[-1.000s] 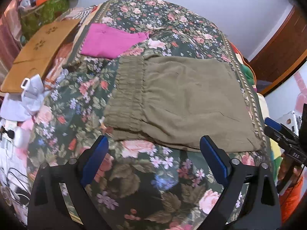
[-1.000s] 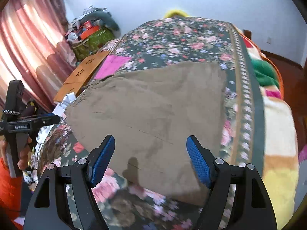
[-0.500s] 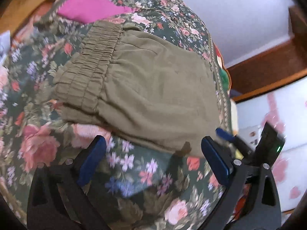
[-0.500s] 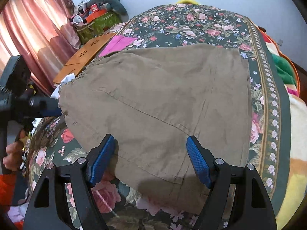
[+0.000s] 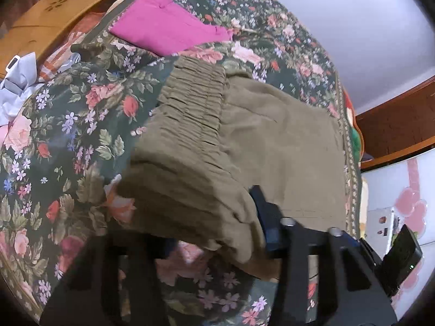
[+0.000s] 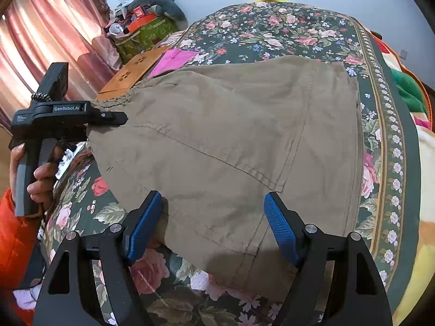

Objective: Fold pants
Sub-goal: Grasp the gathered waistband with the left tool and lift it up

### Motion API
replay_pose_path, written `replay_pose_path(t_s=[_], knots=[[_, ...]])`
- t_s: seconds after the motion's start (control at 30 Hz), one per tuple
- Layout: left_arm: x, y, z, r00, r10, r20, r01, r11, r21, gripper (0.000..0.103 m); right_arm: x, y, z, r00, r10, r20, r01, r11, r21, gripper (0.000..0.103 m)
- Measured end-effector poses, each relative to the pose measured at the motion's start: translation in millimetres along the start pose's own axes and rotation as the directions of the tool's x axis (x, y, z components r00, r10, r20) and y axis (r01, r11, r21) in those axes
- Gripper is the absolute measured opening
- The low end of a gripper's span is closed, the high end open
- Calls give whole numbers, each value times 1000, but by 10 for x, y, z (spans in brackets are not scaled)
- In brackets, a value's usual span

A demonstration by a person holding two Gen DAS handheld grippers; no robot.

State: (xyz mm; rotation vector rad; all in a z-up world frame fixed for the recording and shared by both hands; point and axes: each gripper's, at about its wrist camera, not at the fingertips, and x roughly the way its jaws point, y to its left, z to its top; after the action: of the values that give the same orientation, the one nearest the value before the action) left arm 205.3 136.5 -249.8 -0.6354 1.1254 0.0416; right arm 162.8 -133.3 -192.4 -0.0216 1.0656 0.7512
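Note:
Olive-brown folded pants (image 5: 272, 135) (image 6: 231, 135) lie flat on a floral bedspread (image 5: 68, 135) (image 6: 272, 32), the gathered waistband to the left. My left gripper (image 5: 214, 231) (image 6: 108, 116) sits at the near waistband corner. Its jaws are closing with bunched cloth between them. One blue pad (image 5: 263, 217) presses the fabric, and the other finger is hidden under the cloth. My right gripper (image 6: 213, 226) stands open astride the pants' near edge, with flat cloth between its blue pads (image 6: 280, 228).
A folded magenta cloth (image 5: 163, 30) (image 6: 174, 58) lies beyond the waistband. A wooden board (image 5: 54, 13) (image 6: 130, 73) runs along the bed's left side, with pale clothes (image 5: 19, 81) by it. A hand (image 6: 43, 179) in an orange sleeve (image 6: 13, 231) holds the left gripper.
My left gripper dropped onto the waistband corner and its jaws narrowed around the cloth, which now bunches up. My right gripper sank a little toward the pants' edge and stayed open.

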Motion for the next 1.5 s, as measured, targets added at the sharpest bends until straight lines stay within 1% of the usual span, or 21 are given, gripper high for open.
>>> replay_pose_path(t_s=[0.07,0.13,0.2,0.27,0.3,0.33,0.4,0.43,0.47,0.5,0.57,0.7,0.77,0.83,0.87,0.93,1.0,1.1,1.3,1.37,1.5], knots=[[-41,-15,-18,1000,7,14,-7,1000,21,38,-13,-6,-8,1000,1,5,-1,1000,11,74],[-142,-124,-77,995,70,66,-76,994,84,37,-49,-6,-20,1000,-4,10,4,1000,27,74],[-266,-222,-140,982,141,127,-159,976,146,36,-103,-28,-20,1000,-10,11,9,999,44,71],[-398,-314,-200,957,211,198,-249,950,191,35,-181,-53,-36,999,-23,26,21,998,64,71],[-470,-353,-233,939,248,240,-298,932,205,35,-242,-75,-56,998,-42,44,39,996,77,71],[-567,-410,-271,914,284,290,-351,912,213,35,-269,-88,-71,997,-56,51,52,995,83,71],[-716,-469,-304,883,309,354,-400,889,222,34,-328,-128,-114,994,-89,57,84,992,90,71],[-798,-531,-332,856,328,399,-439,869,228,34,-337,-145,-128,994,-99,55,94,992,89,71],[-838,-570,-350,839,339,425,-464,855,233,34,-336,-162,-153,993,-105,49,100,991,88,71],[-901,-661,-379,810,352,470,-503,829,244,34,-325,-177,-184,993,-110,39,106,990,88,71],[-941,-785,-388,793,348,500,-522,810,266,34,-303,-192,-238,993,-113,26,111,990,82,71],[-972,-1139,-462,790,292,539,-527,773,353,32,-319,-253,-282,994,-101,29,97,989,113,71],[-965,-1324,-505,797,257,547,-517,757,398,31,-314,-255,-290,995,-100,28,96,989,116,71],[-944,-1496,-523,834,189,519,-456,766,453,30,-311,-246,-300,994,-101,29,97,989,114,71],[-930,-1548,-525,848,171,502,-432,772,466,29,-314,-241,-303,994,-102,30,99,989,112,71],[-892,-1673,-501,888,113,446,-351,793,498,28,-317,-241,-308,994,-104,32,99,989,114,71],[-850,-1759,-487,915,70,398,-285,810,512,26,-320,-235,-314,994,-105,33,100,988,115,71],[-757,-1865,-481,947,21,319,-193,832,520,25,-323,-237,-321,994,-103,36,98,988,117,71],[-477,-2051,-560,978,-10,208,-105,838,535,25,-320,-260,-328,995,-88,38,83,989,125,71],[-433,-2054,-578,983,-9,181,-91,837,539,25,-320,-269,-328,996,-86,39,80,989,125,71],[-353,-2116,-643,987,16,159,-103,827,553,26,-316,-278,-327,996,-83,39,78,989,126,71]])
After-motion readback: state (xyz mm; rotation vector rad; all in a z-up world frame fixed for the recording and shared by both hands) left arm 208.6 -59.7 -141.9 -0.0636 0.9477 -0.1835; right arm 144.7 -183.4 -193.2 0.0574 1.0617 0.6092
